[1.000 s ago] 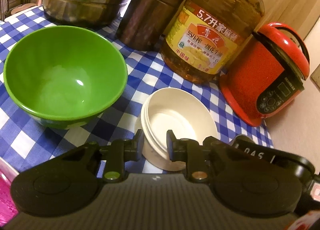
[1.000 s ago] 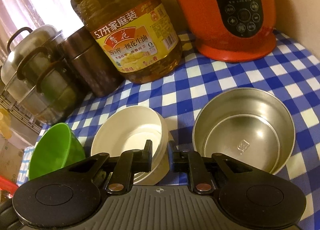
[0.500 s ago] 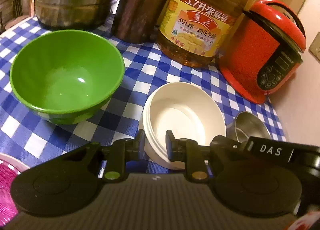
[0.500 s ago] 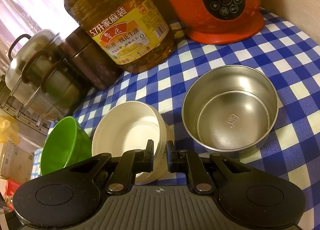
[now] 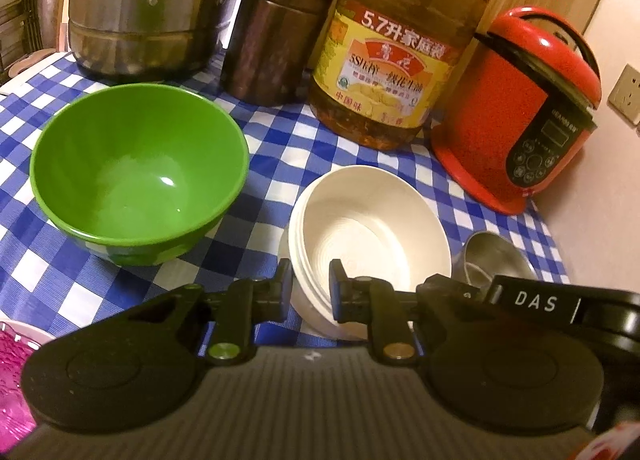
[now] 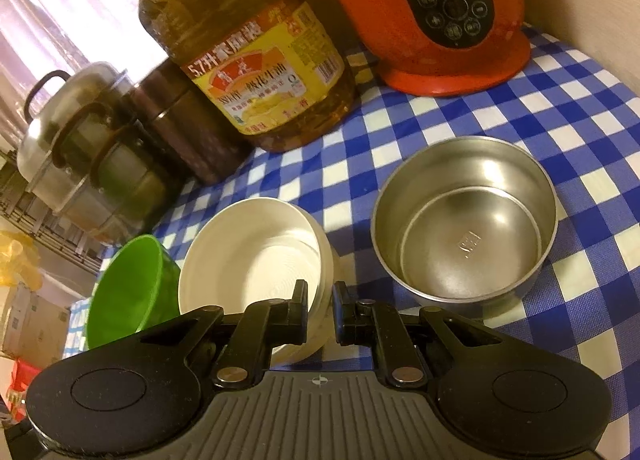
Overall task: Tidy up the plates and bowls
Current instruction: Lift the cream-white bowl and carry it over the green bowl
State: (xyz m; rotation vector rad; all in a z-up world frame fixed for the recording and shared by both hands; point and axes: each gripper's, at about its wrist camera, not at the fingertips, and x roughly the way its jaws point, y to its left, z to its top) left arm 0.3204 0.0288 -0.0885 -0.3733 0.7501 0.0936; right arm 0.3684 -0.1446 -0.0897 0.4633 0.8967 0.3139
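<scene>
A stack of white bowls (image 5: 360, 227) (image 6: 256, 244) sits on the blue checked cloth (image 5: 280, 147). My left gripper (image 5: 311, 280) straddles the stack's near left rim, its jaws closing with the layered rims pinched between the pads. My right gripper (image 6: 320, 300) is shut on the same stack's near right rim. A green bowl (image 5: 136, 171) (image 6: 132, 284) stands to the left of the stack. To its right is a steel bowl (image 6: 464, 219) (image 5: 492, 256), part hidden in the left wrist view by the other gripper's body.
Along the back stand a steel steamer pot (image 5: 144, 19), a brown canister (image 5: 272, 35), a large oil bottle (image 5: 396, 59) and a red cooker (image 5: 520, 111). A pink dish (image 5: 12, 372) peeks in at the lower left. A wall bounds the right side.
The left view has rolled and drawn back a little, so the steel bowl now shows beside the white stack. The left jaws have narrowed slightly on the rim. Both grippers stay at the stack.
</scene>
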